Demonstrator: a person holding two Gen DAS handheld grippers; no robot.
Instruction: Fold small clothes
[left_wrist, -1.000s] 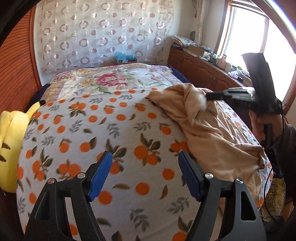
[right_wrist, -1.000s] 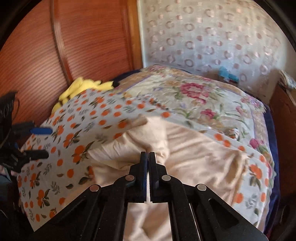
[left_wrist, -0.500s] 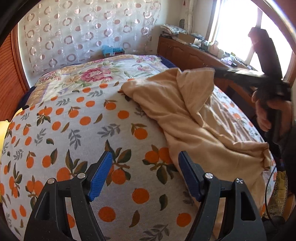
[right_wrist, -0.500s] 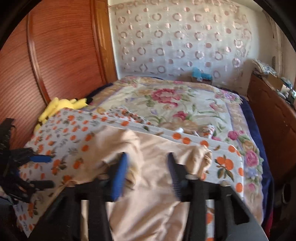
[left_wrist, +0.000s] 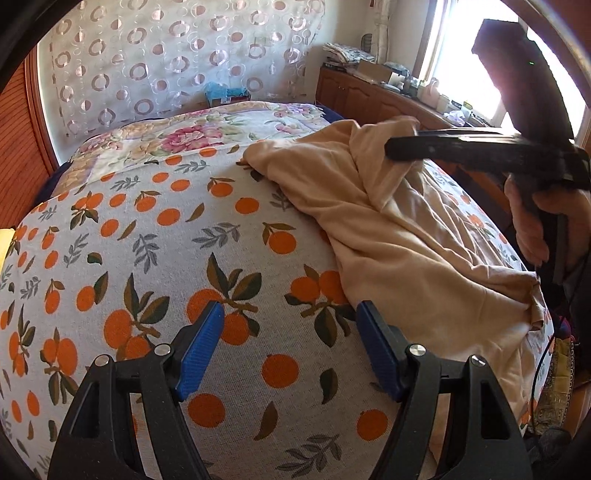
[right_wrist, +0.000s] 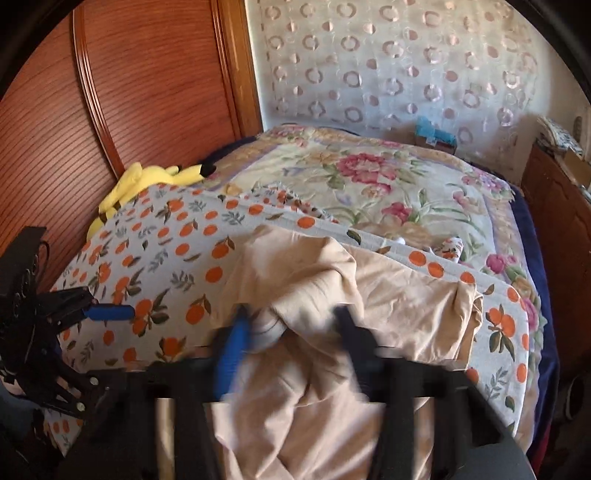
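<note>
A beige garment (left_wrist: 406, 236) lies crumpled on the right part of the orange-print sheet (left_wrist: 155, 240). It also shows in the right wrist view (right_wrist: 332, 332), bunched, with a fold of it between the fingers. My left gripper (left_wrist: 290, 345) is open and empty, low over the sheet, left of the garment's near edge. My right gripper (right_wrist: 291, 325) is open, blurred, right over the garment. In the left wrist view the right gripper (left_wrist: 399, 149) reaches in from the right above the garment's raised fold.
The sheet covers the near part of a bed with a floral quilt (right_wrist: 369, 184). A yellow plush toy (right_wrist: 147, 181) lies by the wooden headboard (right_wrist: 110, 110). A wooden cabinet (left_wrist: 369, 99) with clutter runs along the right under a bright window.
My right gripper opened from shut on the garment and let the raised fold go; it has dropped a little. My left gripper stayed open and shifted slightly over the sheet.
</note>
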